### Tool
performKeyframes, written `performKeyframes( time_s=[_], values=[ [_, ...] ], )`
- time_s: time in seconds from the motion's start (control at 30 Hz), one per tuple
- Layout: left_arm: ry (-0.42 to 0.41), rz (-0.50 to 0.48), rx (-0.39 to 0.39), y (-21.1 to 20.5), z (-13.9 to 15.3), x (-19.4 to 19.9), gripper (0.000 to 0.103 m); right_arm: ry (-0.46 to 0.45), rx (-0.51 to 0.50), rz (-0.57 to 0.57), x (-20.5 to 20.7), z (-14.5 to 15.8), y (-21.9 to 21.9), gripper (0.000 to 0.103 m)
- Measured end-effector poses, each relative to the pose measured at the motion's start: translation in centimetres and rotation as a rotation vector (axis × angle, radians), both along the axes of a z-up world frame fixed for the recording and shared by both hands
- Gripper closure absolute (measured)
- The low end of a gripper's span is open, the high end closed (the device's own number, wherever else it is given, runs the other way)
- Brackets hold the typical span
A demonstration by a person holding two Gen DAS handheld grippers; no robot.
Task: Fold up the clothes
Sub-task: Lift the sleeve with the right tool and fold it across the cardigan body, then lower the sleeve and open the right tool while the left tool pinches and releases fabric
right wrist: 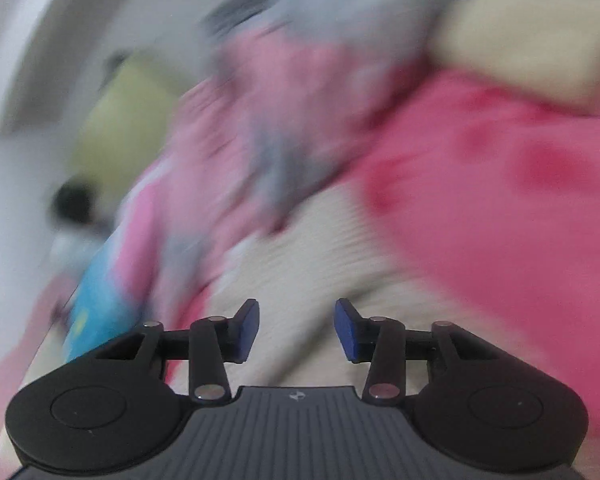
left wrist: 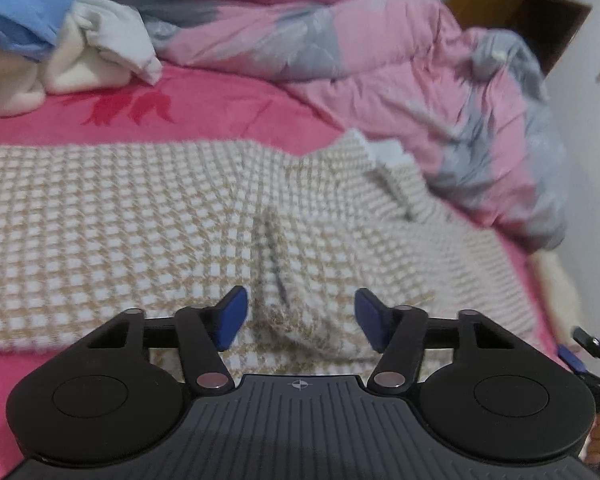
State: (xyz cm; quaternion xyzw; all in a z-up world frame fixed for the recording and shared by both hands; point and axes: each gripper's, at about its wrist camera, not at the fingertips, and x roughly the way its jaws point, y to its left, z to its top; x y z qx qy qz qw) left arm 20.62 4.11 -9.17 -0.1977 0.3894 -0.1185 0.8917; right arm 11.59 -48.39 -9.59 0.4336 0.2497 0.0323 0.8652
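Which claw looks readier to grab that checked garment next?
Probably the left claw: it is open with a raised fold of the checked garment between its fingers. The right claw is open too, but its view is badly blurred.

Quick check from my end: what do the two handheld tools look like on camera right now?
Both match. The left tool and right tool have black linkage arms with silver pivot pins, blue pads on the fingers, round black housings either side, and a ribbed dark grey body with a small crosshair mark. No cables visible.
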Motion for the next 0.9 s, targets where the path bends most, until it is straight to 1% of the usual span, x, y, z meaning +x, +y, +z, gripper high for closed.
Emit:
performKeyframes(
  time_s=[0.03, 0.07, 0.1, 0.13, 0.17, 0.2, 0.23, 0.27, 0.3, 0.33, 0.43, 0.5, 0.57, 0.63, 0.8, 0.87, 0.9],
  values=[
    [0.007, 0.004, 0.006, -0.2, -0.4, 0.2, 0.048, 0.019, 0.014, -0.036, -0.7, -0.9, -1.2, 0.063],
    [0.009, 0.011, 0.013, -0.5, -0.8, 0.4, 0.051, 0.033, 0.025, -0.051, -1.3, -1.8, -1.7, 0.065],
    [0.01, 0.019, 0.022, -0.7, -1.1, 0.6, 0.056, 0.048, 0.035, -0.065, -1.8, -2.7, -2.2, 0.069],
    [0.004, 0.029, 0.036, -0.8, -1.1, 0.6, 0.059, 0.057, 0.043, -0.076, -2.3, -3.6, -2.5, 0.078],
    [-0.002, 0.039, 0.049, -1.0, -1.0, 0.6, 0.066, 0.055, 0.048, -0.085, -2.5, -4.5, -2.4, 0.083],
    [-0.008, 0.049, 0.062, -1.1, -0.9, 0.7, 0.069, 0.04, 0.047, -0.095, -2.8, -5.1, -2.1, 0.09],
    [-0.014, 0.059, 0.075, -1.2, -0.8, 0.7, 0.078, 0.027, 0.042, -0.104, -3.0, -5.4, -1.9, 0.093],
    [-0.02, 0.069, 0.089, -1.4, -0.7, 0.7, 0.087, 0.021, 0.04, -0.108, -3.1, -5.5, -1.9, 0.093],
    [-0.026, 0.079, 0.102, -1.5, -0.6, 0.7, 0.091, 0.015, 0.037, -0.112, -3.2, -5.5, -1.8, 0.093],
    [-0.036, 0.089, 0.113, -1.6, -0.4, 0.8, 0.092, 0.009, 0.035, -0.116, -3.3, -5.5, -1.7, 0.093],
    [-0.112, 0.124, 0.11, -1.1, 1.9, 0.5, 0.094, -0.001, 0.024, -0.115, -3.5, -5.7, -1.8, 0.093],
    [-0.159, 0.138, 0.095, -0.6, 3.6, 0.4, 0.095, -0.008, 0.027, -0.116, -3.5, -6.0, -1.9, 0.093],
    [-0.187, 0.145, 0.086, -0.1, 4.7, 0.5, 0.095, -0.015, 0.033, -0.117, -3.4, -6.2, -2.0, 0.093],
    [-0.176, 0.143, 0.097, -0.1, 4.7, 0.8, 0.095, -0.021, 0.036, -0.118, -3.4, -6.3, -2.0, 0.093],
    [-0.077, 0.144, 0.105, 0.4, 2.0, 1.0, 0.095, -0.029, 0.042, -0.118, -3.4, -6.4, -2.0, 0.093],
    [-0.109, 0.132, 0.097, 0.6, 2.4, 0.5, 0.095, -0.03, 0.042, -0.118, -3.3, -6.4, -2.0, 0.093],
    [-0.137, 0.118, 0.106, 0.5, 2.7, 0.4, 0.095, -0.031, 0.042, -0.118, -3.3, -6.4, -2.0, 0.093]
  ],
)
